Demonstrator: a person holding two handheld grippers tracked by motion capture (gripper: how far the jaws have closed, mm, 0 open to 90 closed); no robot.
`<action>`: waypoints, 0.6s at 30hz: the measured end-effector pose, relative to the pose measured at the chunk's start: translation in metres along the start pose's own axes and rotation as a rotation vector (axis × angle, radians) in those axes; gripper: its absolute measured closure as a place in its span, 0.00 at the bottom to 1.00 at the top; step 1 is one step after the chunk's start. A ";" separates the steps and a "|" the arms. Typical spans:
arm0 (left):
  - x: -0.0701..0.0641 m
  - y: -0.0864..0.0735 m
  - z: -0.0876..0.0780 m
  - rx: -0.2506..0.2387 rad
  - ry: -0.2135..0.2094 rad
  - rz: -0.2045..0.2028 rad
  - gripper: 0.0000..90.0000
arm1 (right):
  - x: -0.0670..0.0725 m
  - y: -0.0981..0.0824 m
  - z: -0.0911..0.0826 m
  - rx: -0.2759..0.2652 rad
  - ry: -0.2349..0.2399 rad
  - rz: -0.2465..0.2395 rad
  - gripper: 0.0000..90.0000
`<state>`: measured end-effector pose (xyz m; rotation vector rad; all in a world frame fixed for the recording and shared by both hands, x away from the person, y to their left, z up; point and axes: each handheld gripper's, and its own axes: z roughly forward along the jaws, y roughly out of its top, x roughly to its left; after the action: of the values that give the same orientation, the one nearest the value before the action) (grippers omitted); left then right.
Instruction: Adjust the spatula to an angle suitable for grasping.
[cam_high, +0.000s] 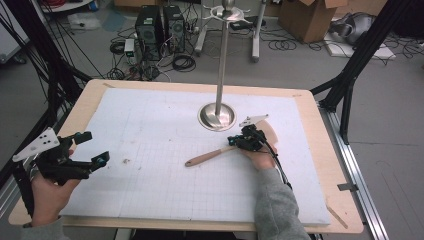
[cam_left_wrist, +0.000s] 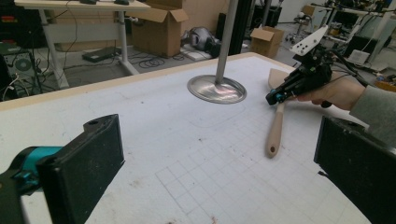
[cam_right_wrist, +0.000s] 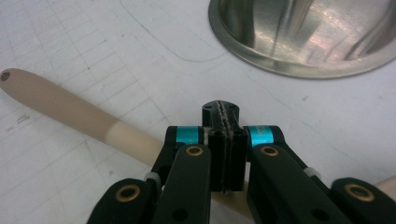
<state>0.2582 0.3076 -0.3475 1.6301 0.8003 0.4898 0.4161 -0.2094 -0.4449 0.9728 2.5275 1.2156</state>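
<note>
- High view puts my right gripper (cam_high: 245, 141) over the neck of the wooden spatula (cam_high: 210, 156), which lies flat on the counter (cam_high: 150, 135) just in front of the steel stand base (cam_high: 217, 116).
- Right gripper view shows its jaws pressed together, pad against pad, with the handle (cam_right_wrist: 60, 109) passing underneath them; I judge they sit above the wood, not around it, so nothing is held.
- To do this well I would part the jaws, lower them astride the handle near the blade end, then close squarely across its width.
- Risk: the round handle may roll away, or tip once lifted if gripped off balance.
- My left gripper (cam_high: 92, 150) hovers well apart at the counter's left side, jaws wide and empty.
</note>
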 end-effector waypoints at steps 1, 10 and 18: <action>0.000 0.000 0.000 -0.001 0.000 -0.001 0.02 | 0.000 -0.002 -0.002 -0.007 0.000 0.002 1.00; -0.001 0.001 0.004 0.001 -0.008 0.001 0.02 | -0.006 -0.015 -0.017 -0.029 0.002 0.018 1.00; 0.000 0.001 0.008 0.005 -0.013 -0.003 0.02 | -0.012 -0.027 -0.030 -0.026 0.004 0.040 1.00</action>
<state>0.2639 0.3023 -0.3484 1.6349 0.7946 0.4745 0.4004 -0.2483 -0.4474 1.0207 2.5000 1.2600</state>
